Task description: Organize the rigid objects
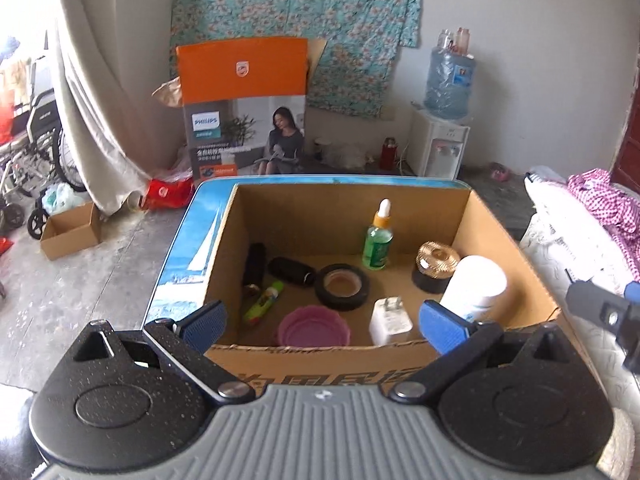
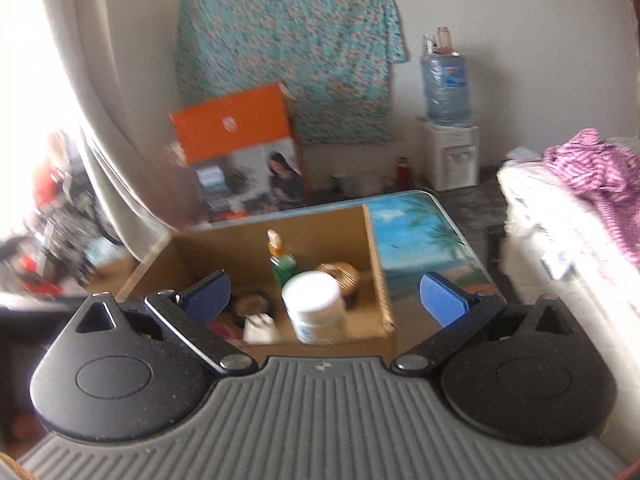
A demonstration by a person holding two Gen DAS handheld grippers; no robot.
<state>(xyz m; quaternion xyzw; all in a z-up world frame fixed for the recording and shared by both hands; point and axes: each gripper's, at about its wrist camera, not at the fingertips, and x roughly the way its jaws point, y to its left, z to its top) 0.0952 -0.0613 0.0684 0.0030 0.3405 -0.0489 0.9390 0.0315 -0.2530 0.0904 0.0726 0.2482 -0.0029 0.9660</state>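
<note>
An open cardboard box (image 1: 224,248) stands on a table with a sea picture (image 1: 192,248). Inside it lie a green dropper bottle (image 1: 378,240), a black tape roll (image 1: 342,286), a pink lid (image 1: 314,330), a white plug (image 1: 390,320), a white tub (image 1: 476,284), a gold-topped jar (image 1: 436,266), a black case (image 1: 290,272) and a green tube (image 1: 264,302). My left gripper (image 1: 324,326) hovers open over the box's near wall, holding nothing. The blurred right wrist view shows my right gripper (image 2: 324,300) wide open and empty, with the white tub (image 2: 316,304) in the box (image 2: 200,252) beyond it.
On the floor behind the table are an orange printed carton (image 1: 244,108) and a water dispenser (image 1: 444,140). A bed with white bedding and a pink checked cloth (image 1: 600,200) borders the right side. A small cardboard box (image 1: 72,232) and a wheelchair (image 1: 32,140) stand at the left.
</note>
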